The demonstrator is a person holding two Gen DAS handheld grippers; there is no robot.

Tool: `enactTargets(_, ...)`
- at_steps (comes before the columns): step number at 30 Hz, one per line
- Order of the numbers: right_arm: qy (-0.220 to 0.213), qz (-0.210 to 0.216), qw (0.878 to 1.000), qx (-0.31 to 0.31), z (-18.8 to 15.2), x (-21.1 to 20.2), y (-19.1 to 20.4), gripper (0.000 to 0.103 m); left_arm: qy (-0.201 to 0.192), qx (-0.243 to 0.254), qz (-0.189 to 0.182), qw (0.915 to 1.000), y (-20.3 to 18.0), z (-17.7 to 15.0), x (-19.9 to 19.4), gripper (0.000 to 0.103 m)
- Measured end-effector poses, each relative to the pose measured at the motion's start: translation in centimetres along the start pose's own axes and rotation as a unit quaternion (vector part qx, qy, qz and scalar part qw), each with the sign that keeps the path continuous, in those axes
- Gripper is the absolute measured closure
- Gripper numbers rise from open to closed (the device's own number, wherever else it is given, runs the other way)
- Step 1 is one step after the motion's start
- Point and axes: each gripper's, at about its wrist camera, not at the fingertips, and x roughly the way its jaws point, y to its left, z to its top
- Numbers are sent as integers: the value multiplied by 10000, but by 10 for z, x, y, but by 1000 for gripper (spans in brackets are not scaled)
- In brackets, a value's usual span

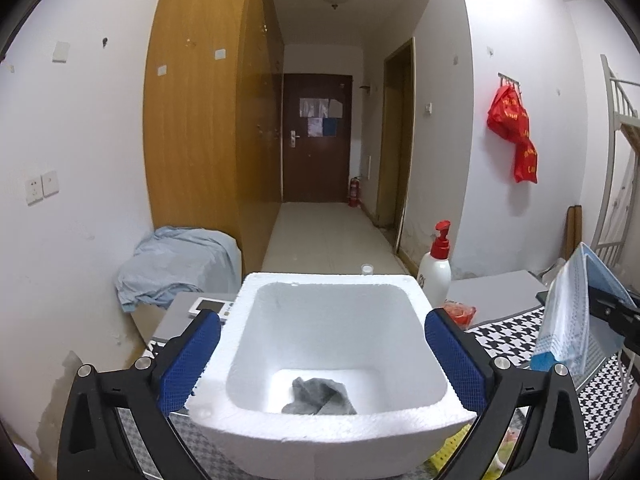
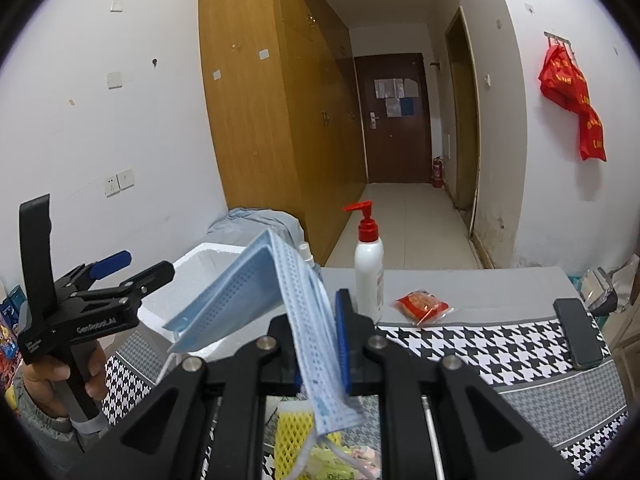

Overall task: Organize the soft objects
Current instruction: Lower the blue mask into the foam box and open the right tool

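Note:
A white foam box (image 1: 332, 360) sits on the table between the two blue pads of my left gripper (image 1: 324, 360), which clamps its side walls. A grey cloth (image 1: 318, 396) lies crumpled on the box floor. My right gripper (image 2: 320, 344) is shut on a blue face mask (image 2: 272, 296), folded and held above the table to the right of the box (image 2: 192, 280). The mask also shows at the right edge of the left wrist view (image 1: 568, 312). The left gripper shows in the right wrist view (image 2: 100, 288), held by a hand.
A white pump bottle with a red top (image 2: 368, 264) stands behind the box. A red snack packet (image 2: 424, 306) and a black phone (image 2: 578, 332) lie on the houndstooth cloth (image 2: 480, 344). Yellow foam netting (image 2: 294, 436) lies near me. A blue garment (image 1: 176, 268) drapes at left.

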Motion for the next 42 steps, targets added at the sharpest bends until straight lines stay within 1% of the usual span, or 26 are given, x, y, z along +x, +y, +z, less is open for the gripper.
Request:
enactTargets(3,-9,-27,10000,-26,3,2,3,86,-116,-59,37,9999,8,0,-10,1)
enactTargets(8,-42,-16,10000,-57,8,6,10,86,-247,-102,221,9994,25,-5,-24,1)
enactTargets(20,9,277,9996,-101,14,29,36,86,-425,12,555,9975,53,-18,-58,1)
enactTargets(22,17,318,9994,-121,15,32,40,86,-457,3,637,9969,56,-21,-63,1)
enactTargets(26,74,364,9991,-182,17,41,50,86,-459,-35,637,9969,62,-27,-70,1)
enactTargets(33,112,489,9984,-245,26,54,65,86,-490,-64,773,9958,67,-36,-82,1)
enactTargets(42,401,553,9971,-343,25,82,83,86,-506,-203,928,9942,71,-50,-90,1)
